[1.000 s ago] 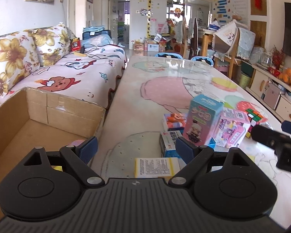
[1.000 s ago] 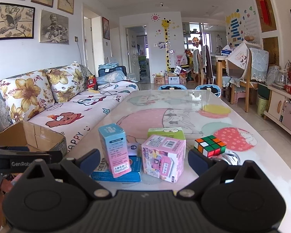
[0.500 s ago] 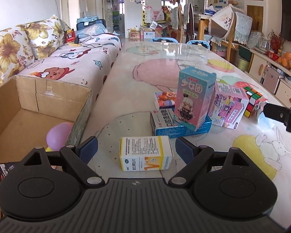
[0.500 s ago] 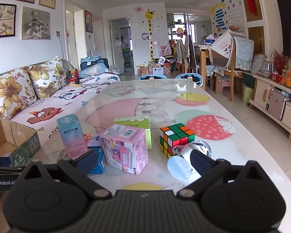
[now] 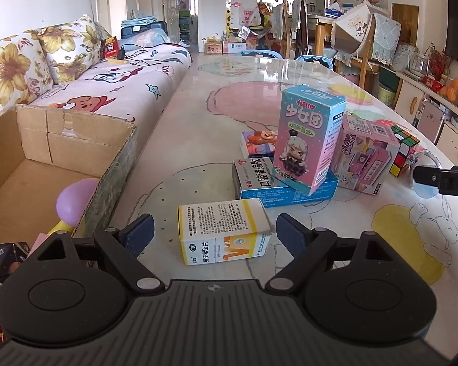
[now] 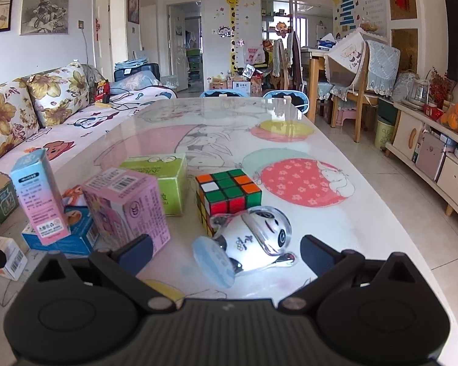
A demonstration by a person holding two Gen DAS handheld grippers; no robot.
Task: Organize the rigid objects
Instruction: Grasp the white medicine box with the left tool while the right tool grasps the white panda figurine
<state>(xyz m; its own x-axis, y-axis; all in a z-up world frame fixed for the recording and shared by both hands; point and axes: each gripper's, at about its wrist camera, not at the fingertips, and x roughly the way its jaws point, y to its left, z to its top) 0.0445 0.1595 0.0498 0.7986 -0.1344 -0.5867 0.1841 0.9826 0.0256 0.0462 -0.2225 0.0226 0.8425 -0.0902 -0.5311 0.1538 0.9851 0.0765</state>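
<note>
By the table's left edge my left gripper [image 5: 212,231] stands wide around the yellow-white box [image 5: 224,231], untouched. My right gripper [image 6: 226,251], wide too, frames the panda figure [image 6: 256,241]. Risk: its glossy curves squirting out sideways into the cube [image 6: 227,196].

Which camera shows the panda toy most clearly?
The right wrist view: the panda toy lies whole between the open right claw. The left wrist view shows only a clear, bluish bit of it behind the right claw's finger.
</note>
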